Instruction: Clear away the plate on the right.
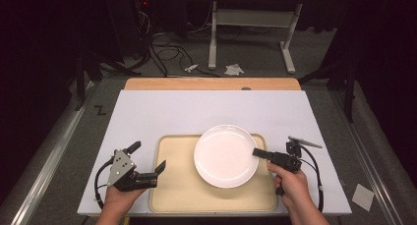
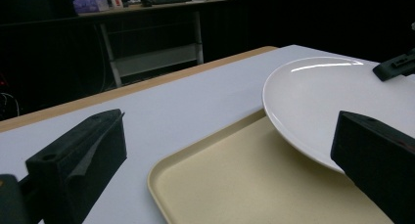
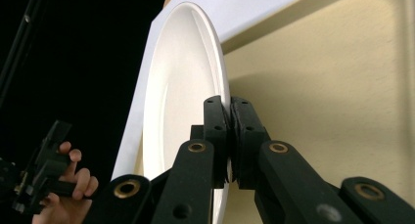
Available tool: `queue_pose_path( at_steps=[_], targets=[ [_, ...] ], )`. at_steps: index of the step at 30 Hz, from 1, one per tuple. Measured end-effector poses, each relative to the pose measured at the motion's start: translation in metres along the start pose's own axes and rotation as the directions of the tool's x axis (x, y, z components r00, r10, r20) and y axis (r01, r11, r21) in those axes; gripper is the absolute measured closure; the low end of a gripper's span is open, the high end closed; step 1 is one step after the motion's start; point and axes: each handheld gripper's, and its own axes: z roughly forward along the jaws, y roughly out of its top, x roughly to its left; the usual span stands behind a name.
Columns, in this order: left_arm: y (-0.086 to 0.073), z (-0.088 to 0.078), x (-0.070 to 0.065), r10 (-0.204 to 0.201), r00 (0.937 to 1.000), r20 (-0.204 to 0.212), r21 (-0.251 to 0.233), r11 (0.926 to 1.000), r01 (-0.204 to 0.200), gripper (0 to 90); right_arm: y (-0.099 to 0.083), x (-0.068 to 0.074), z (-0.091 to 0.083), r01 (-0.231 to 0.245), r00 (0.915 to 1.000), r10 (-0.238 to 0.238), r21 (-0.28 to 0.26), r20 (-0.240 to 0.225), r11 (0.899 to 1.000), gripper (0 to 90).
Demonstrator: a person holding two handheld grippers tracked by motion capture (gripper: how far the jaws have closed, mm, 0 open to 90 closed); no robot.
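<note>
Right claw point(image 1: 256, 152) was clamped on the near-right rim of the white plate point(image 1: 223, 155), which sat over the beige tray point(image 1: 172, 185) on the desk point(image 1: 147, 112). Left claw point(image 1: 147, 158) stood apart, empty, beside the tray's left edge.

The plate point(image 1: 225, 156) is plain white and glossy, with no pattern on it. The tray point(image 1: 172, 195) under it is pale yellow-beige, one even colour. The table point(image 1: 162, 112) has a light grey-white surface, and a strip of light brown wood runs along its far edge. The left gripper point(image 1: 148, 161) has black jaws and a grey plate on its top. The right gripper point(image 1: 256, 153) is black too, with small brass-coloured pins at its joints, and black cables trail from both.
</note>
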Motion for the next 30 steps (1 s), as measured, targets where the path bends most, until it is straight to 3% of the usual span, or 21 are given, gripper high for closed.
queue_pose_path(
  at_steps=[19,30],
  targets=[
    [0.001,-0.002,0.0,-0.001,1.0,-0.003,-0.013,0.9999,0.001,0.6,-0.017,0.011,0.03,0.056,0.9983,-0.057,0.091,0.009,0.994,88.9],
    [0.001,-0.002,0.0,0.001,1.0,-0.005,-0.012,0.9999,-0.001,0.7,-0.02,0.013,0.032,0.047,0.9988,-0.048,0.108,0.007,0.993,88.9]
  ],
)
